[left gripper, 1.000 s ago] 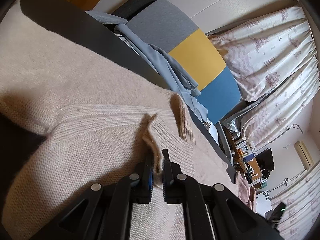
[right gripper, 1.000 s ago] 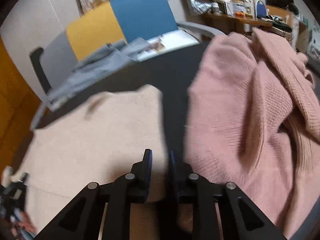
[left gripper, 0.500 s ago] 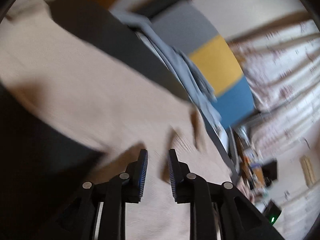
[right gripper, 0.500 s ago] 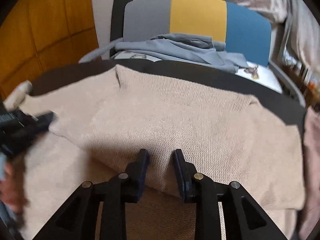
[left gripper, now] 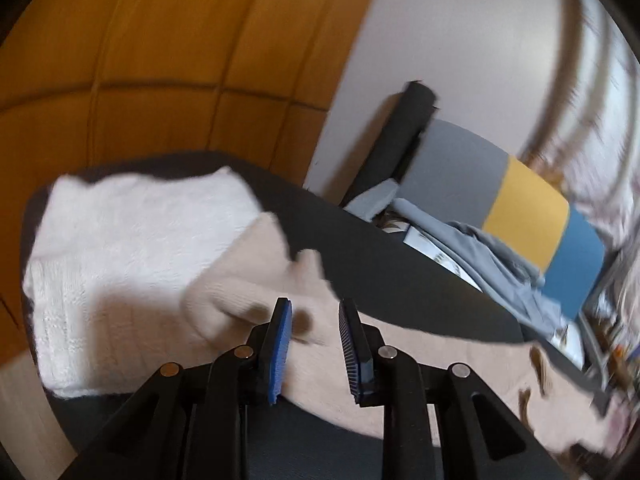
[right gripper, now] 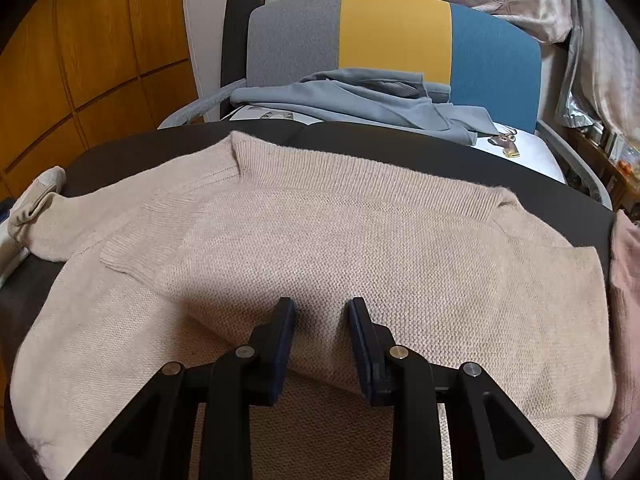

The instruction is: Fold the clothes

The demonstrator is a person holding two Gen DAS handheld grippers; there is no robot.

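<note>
A beige knit sweater (right gripper: 340, 248) lies on the dark table (right gripper: 400, 148), its lower part folded up over the body. One sleeve (right gripper: 80, 216) stretches out to the left. My right gripper (right gripper: 322, 312) is open and empty just above the folded edge. My left gripper (left gripper: 314, 312) is open and empty over the sleeve end (left gripper: 256, 280), which lies partly on a folded white knit (left gripper: 132, 256). The left wrist view is blurred.
A pink sweater (right gripper: 626, 280) lies at the table's right edge. Behind the table stands a grey, yellow and blue chair (right gripper: 394, 36) with a grey-blue garment (right gripper: 360, 98) on its seat. Orange wood panels (right gripper: 88, 56) are at the left, curtains (right gripper: 560, 4) at the right.
My left gripper let go of the sweater's ribbed edge, opened and swung left toward the sleeve end. My right gripper opened and swung left from the pink sweater to the beige one.
</note>
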